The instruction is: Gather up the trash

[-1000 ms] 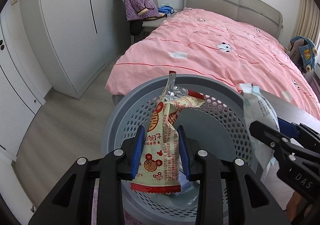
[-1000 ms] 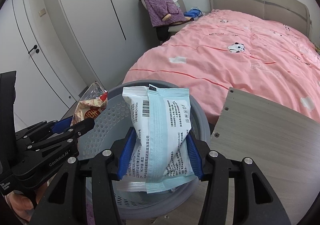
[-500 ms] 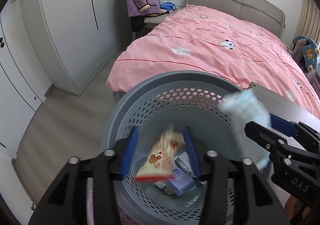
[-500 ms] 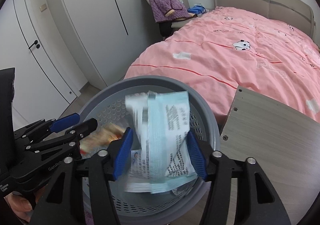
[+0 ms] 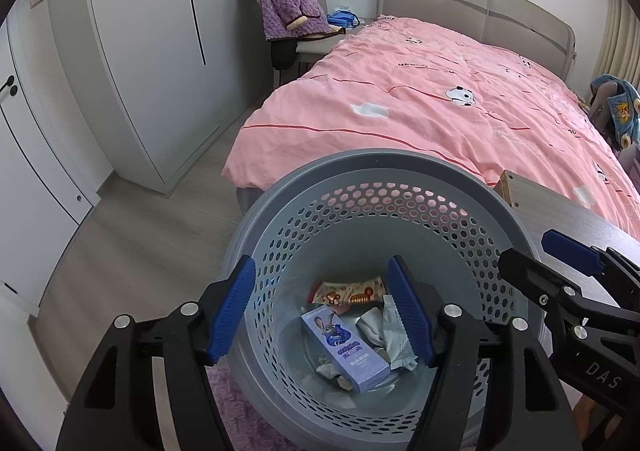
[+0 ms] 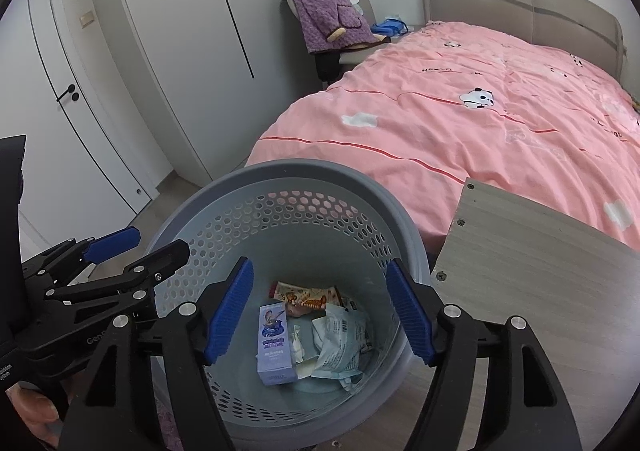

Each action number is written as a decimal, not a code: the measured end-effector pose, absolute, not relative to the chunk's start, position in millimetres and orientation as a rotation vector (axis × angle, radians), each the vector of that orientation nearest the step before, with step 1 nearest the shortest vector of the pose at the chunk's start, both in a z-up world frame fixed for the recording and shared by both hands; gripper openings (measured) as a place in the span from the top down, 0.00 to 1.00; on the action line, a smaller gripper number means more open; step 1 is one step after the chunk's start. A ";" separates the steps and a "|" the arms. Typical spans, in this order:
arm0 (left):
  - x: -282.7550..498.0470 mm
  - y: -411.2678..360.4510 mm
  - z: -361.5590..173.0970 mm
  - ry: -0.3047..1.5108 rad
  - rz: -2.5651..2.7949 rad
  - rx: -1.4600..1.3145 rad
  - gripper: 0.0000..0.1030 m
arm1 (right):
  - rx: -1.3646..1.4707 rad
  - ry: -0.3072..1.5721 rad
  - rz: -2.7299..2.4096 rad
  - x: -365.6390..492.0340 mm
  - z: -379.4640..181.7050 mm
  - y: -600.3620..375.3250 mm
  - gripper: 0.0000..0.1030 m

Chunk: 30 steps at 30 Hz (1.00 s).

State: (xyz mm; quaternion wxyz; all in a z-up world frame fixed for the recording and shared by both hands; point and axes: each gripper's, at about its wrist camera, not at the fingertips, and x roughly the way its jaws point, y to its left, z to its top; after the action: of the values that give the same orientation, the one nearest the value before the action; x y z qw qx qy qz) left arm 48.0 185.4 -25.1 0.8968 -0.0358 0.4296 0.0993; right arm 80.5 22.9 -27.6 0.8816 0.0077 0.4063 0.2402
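Two sets of tongs are held over the grey perforated basket [image 5: 400,175], and both are now empty. One second earlier the left tongs [image 5: 322,309] were clamped on a red-and-cream snack wrapper and the right tongs [image 6: 320,309] on a pale blue packet; both items have since been released. The jaws of each are opening, with nothing between the blue pads [image 5: 234,309].

The snack wrapper [image 5: 348,293] is now seen lying flat at the bottom of the basket, toward its far side. The pale blue packet [image 6: 340,343] is crumpled beside it, near a purple cartoon-printed box [image 6: 274,343] and scraps of paper — all resting on the basket floor.

No change of position is noted for either hand: both tongs are still pointed down into the basket opening, side by side, the right tongs [image 5: 560,271] being visible at the edge of the left view. The basket stands just beside the wooden worktop [image 6: 540,271], in front of the pink bed [image 6: 460,111].
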 end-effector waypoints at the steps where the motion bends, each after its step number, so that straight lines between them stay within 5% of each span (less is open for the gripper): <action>1: 47.7 185.5 -24.5 0.889 0.208 -0.073 0.34 | 0.016 0.846 0.500 80.7 -27.6 22.9 0.33; 30: 35.7 185.1 -13.9 0.872 0.258 -0.051 0.26 | 0.019 0.842 0.484 73.2 -22.9 15.7 0.30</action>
State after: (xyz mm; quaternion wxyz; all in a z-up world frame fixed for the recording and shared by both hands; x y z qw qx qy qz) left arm 35.7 185.1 -13.9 0.8981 -0.0248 0.4211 0.1244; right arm 73.2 15.7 -22.9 0.8845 0.0093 0.4045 0.2324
